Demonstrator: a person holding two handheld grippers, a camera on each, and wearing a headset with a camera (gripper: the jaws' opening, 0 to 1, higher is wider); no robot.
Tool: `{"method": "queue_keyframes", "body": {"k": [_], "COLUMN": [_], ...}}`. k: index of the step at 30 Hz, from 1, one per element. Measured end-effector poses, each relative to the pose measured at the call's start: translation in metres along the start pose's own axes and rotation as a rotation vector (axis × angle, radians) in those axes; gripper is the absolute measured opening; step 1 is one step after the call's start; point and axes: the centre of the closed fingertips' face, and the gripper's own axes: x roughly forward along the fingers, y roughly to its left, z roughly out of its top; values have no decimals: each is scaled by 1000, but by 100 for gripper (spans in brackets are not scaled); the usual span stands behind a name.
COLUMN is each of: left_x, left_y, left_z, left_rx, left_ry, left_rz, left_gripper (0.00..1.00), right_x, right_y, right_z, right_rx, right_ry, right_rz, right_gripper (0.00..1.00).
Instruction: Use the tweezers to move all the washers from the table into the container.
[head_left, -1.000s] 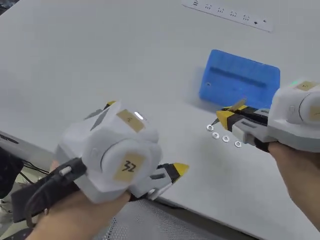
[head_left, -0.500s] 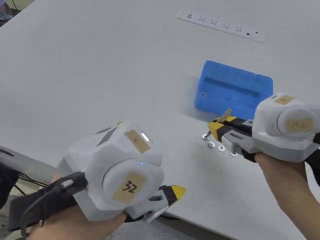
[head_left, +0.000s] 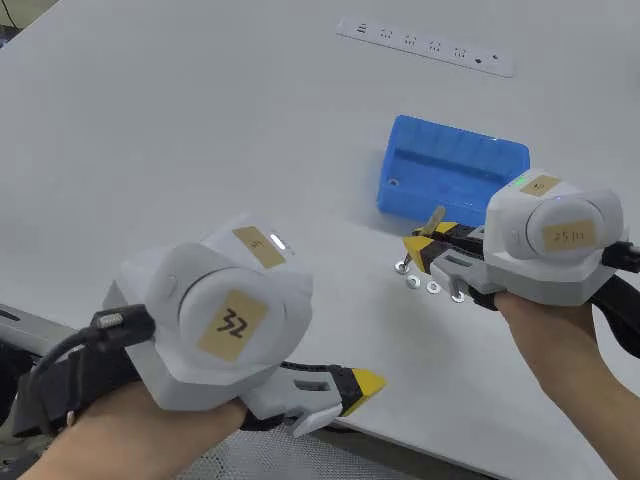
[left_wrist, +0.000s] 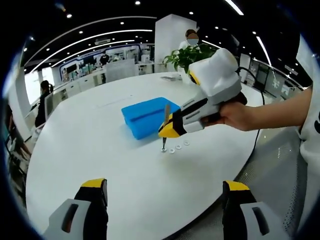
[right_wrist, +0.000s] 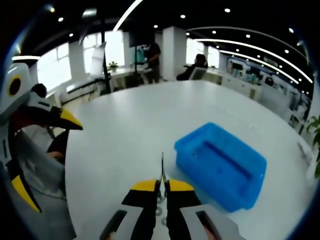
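The tweezers (left_wrist: 166, 119) are pinched in the right gripper (head_left: 415, 248).
Their tips are set at the washers (head_left: 432, 287) lying beside the blue container (head_left: 455, 170); the left gripper (left_wrist: 162, 186) is held spread at the table's (head_left: 200, 130) near edge.

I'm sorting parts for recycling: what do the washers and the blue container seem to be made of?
The washers look metal: small silvery rings with a dull shine. The blue container is probably moulded plastic: even saturated colour, rounded edges, soft sheen.
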Motion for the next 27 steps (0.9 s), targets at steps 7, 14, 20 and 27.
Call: {"method": "queue_keyframes", "body": {"k": [7, 14, 20, 27], "left_x": [0, 1, 2, 2], "left_y": [-4, -14, -13, -8], "left_z": [8, 12, 14, 14], "left_rx": [8, 6, 25, 42], "left_ry": [-38, -39, -44, -37], "left_rz": [-14, -61, -48, -28], "left_gripper": [99, 99, 99, 97], "right_x": [-16, -30, -26, 4], "right_y": [0, -20, -47, -80], "right_z": [21, 57, 75, 69], "right_rx": [32, 40, 110, 173], "right_ry": [-53, -131, -203, -200], "right_rz": [22, -15, -65, -102], "right_gripper": [2, 2, 2, 2]}}
